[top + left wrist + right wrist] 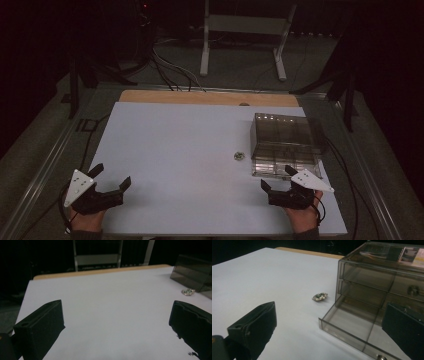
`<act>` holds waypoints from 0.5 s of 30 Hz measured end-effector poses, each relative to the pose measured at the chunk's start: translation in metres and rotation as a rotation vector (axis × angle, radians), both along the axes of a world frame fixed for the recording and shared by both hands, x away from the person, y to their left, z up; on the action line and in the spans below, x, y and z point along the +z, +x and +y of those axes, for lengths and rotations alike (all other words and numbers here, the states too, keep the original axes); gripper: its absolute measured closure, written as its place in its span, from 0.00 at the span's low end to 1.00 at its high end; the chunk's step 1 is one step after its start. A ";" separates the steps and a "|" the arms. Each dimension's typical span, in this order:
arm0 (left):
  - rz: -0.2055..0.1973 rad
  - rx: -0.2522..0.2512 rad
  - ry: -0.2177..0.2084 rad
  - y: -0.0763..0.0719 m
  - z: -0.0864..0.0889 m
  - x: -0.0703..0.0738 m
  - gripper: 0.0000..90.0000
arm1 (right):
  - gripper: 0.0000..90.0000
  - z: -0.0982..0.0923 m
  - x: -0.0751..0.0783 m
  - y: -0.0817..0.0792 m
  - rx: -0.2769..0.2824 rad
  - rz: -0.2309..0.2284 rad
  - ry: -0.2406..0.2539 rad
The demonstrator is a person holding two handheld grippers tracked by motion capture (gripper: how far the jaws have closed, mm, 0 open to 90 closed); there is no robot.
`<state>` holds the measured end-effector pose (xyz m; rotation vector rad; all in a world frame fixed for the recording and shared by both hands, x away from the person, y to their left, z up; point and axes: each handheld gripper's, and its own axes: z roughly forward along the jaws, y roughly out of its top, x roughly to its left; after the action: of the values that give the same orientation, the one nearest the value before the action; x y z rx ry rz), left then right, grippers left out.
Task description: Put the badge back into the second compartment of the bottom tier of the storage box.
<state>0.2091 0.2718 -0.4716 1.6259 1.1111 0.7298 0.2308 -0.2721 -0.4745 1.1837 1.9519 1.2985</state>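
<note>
- The right gripper (pixel 279 179) rests on the tabletop (pixel 175 150), jaws spread and empty, just before the drawer box (pixel 285 142).
- Its bottom drawer (pixel 352 327) is pulled out.
- A brooch (pixel 239 156) lies just left of the box.
- The left gripper (pixel 111 176) is released too, well apart.

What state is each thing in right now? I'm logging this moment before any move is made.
Left gripper: open, empty, low over the white table.
Right gripper: open, empty, in front of the drawer box.
Drawer box: clear and smoky, upright, bottom drawer pulled out, upper drawers shut.
Brooch: lying flat on the table, beside the box, untouched.
</note>
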 end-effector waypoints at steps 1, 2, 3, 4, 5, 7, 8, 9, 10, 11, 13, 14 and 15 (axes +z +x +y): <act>0.002 -0.001 0.003 0.000 0.000 0.000 0.01 | 0.01 0.002 0.001 0.001 0.001 0.003 -0.001; 0.002 -0.001 0.001 0.000 -0.001 0.000 0.01 | 0.01 0.003 0.002 0.002 0.000 0.007 -0.001; 0.002 0.001 0.001 0.000 -0.001 0.000 0.01 | 0.01 0.004 0.003 0.004 0.002 0.008 -0.002; 0.000 0.002 0.002 0.000 -0.001 0.000 0.01 | 0.01 0.006 0.004 0.005 0.005 0.011 0.001; 0.000 0.004 0.003 0.000 -0.001 0.000 0.01 | 0.01 0.007 0.005 0.007 0.007 0.014 -0.002; -0.001 0.010 0.002 0.000 0.000 -0.001 0.01 | 0.01 0.010 0.007 0.009 0.009 0.016 -0.005; 0.000 0.012 0.001 0.000 0.000 -0.001 0.01 | 0.01 0.011 0.008 0.011 0.010 0.018 -0.003; 0.000 0.013 -0.001 0.000 0.001 -0.001 0.01 | 0.01 0.013 0.009 0.012 0.012 0.021 -0.002; 0.000 0.016 -0.003 0.000 0.001 -0.001 0.01 | 0.01 0.014 0.010 0.014 0.014 0.021 -0.004; 0.000 0.016 -0.003 0.000 0.001 -0.001 0.01 | 0.01 0.017 0.012 0.016 0.016 0.023 -0.009; -0.001 0.019 -0.006 0.000 0.001 -0.001 0.01 | 0.01 0.019 0.014 0.019 0.020 0.024 -0.014; -0.001 0.018 -0.005 0.000 0.001 -0.001 0.01 | 0.01 0.021 0.016 0.021 0.020 0.026 -0.014; -0.001 0.018 -0.006 0.000 0.001 -0.002 0.01 | 0.01 0.023 0.017 0.023 0.023 0.026 -0.016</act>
<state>0.2087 0.2730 -0.4731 1.6124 1.1273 0.7377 0.2543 -0.2492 -0.4571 1.1790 1.9959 1.2823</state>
